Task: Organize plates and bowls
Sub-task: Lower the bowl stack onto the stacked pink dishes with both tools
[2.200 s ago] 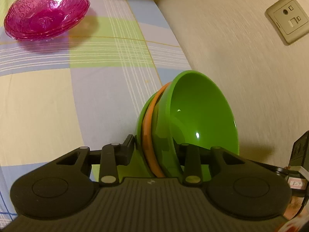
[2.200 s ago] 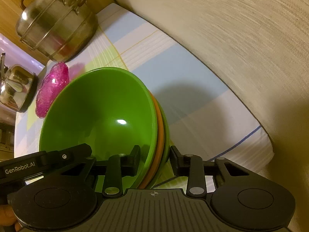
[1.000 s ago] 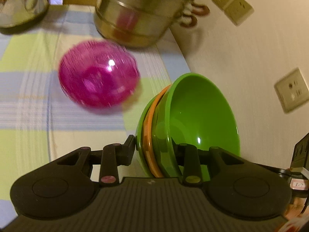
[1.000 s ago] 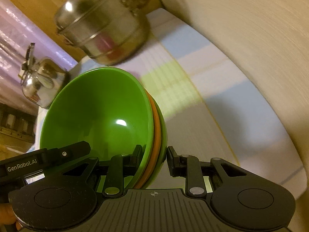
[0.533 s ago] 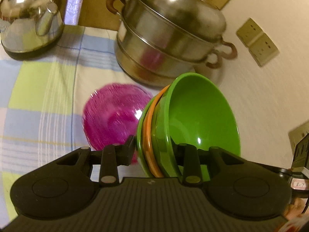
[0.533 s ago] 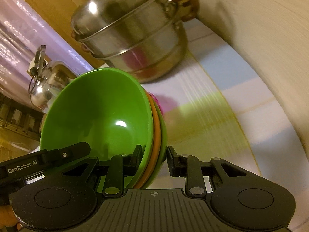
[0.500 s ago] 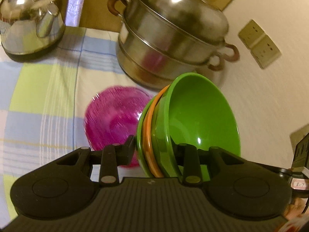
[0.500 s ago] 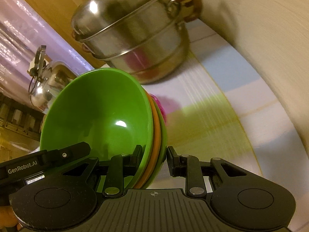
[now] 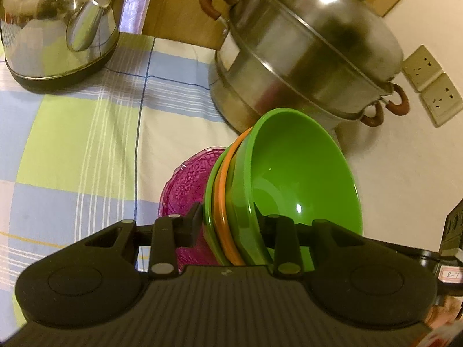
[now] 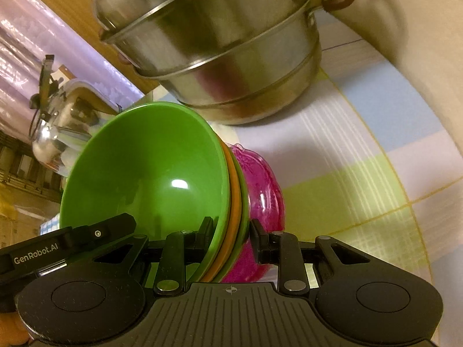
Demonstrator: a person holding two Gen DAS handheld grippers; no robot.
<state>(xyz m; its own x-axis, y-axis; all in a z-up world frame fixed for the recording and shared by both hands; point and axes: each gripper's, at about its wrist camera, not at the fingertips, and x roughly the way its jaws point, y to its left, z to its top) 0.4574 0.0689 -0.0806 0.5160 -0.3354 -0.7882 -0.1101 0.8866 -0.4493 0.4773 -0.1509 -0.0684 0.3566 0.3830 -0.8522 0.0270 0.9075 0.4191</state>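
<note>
A checked tablecloth (image 9: pixel 86 133) in green, blue and cream is covering the table and running up to a pale wall (image 9: pixel 405 173) that is carrying two sockets (image 9: pixel 431 84). A big steel steamer pot (image 9: pixel 303 55) with brown handles is standing at the back by the wall, directly beyond the carried bowls and close to them. A steel kettle (image 9: pixel 60 23) is sitting well to the left of the pot on the cloth.

A stack of bowls (image 9: pixel 289 190), two green with an orange one between them, is hanging tilted on edge above the cloth. The inside of the top green bowl is showing bare. The left gripper (image 9: pixel 228 231) is pinching one side of the stack's rims, its jaws narrowly parted and pressing on the three layers. The right gripper (image 10: pixel 230 240) is clamping the opposite side in the same way.

Pink glass dishes (image 10: pixel 260 202) are lying on the cloth just under and behind the stack, partly hidden by it; whether the stack is touching them cannot be told.
</note>
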